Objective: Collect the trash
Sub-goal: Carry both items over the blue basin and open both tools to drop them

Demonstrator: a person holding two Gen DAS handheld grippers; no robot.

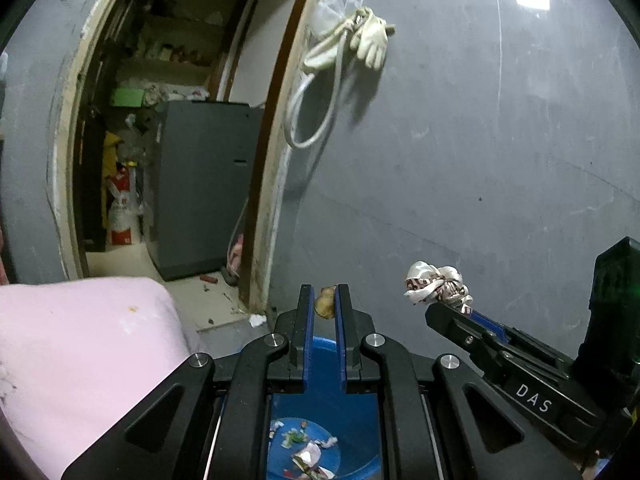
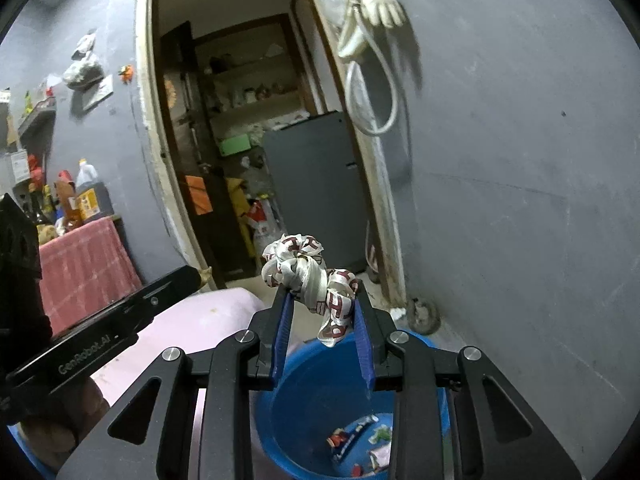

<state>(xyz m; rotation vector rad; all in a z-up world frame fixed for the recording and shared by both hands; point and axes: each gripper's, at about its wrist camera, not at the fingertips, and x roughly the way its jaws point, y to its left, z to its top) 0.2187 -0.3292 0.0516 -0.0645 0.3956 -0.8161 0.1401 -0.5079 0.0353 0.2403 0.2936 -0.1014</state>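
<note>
Both grippers over the blue bucket (image 2: 320, 392)

Left gripper (image 1: 325, 300) clamped a brown scrap (image 1: 325, 302), right gripper (image 2: 322, 300) a crumpled wrapper (image 2: 310, 280) (release only above the bucket's mouth).

Two grippers (image 1: 325, 300) (image 2: 320, 300), one blue bucket (image 2: 320, 392), one crumpled wrapper (image 2: 316, 280), one small brown scrap (image 1: 325, 301), one pair of white gloves (image 1: 370, 38) and one grey fridge (image 1: 200, 184).

Glossy crumpled wrapper (image 2: 308, 280), smooth plastic bucket (image 2: 320, 400)
</note>
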